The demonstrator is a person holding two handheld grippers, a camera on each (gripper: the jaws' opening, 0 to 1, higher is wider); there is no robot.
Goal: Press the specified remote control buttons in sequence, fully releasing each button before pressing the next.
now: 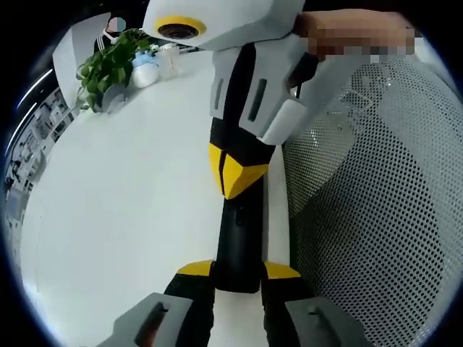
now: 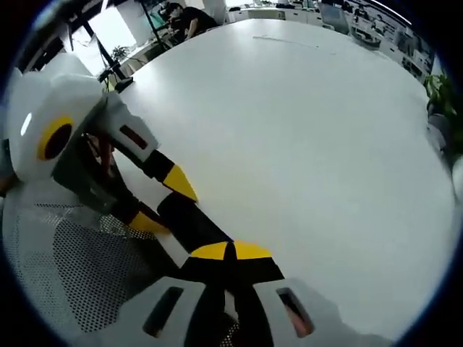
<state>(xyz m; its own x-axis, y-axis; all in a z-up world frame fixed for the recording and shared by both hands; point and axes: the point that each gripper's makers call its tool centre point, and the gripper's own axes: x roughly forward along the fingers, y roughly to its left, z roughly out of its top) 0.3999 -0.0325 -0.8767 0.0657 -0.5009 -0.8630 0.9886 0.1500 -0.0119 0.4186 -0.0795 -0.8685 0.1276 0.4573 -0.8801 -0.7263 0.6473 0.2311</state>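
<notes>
black slim remote control (image 1: 237, 246) sits clamped between left fingers (image 1: 278, 273); right fingers (image 2: 210, 251), closed, press it; slipping risks a mispress.

Two hand-held grippers in white, black and yellow

The left gripper (image 1: 239, 278) is showing black fingers with yellow tips and grey housings; the right gripper (image 2: 230, 254) is wearing the same yellow-tipped black fingers, a white faceted shell and a yellow ring around its lens.
</notes>
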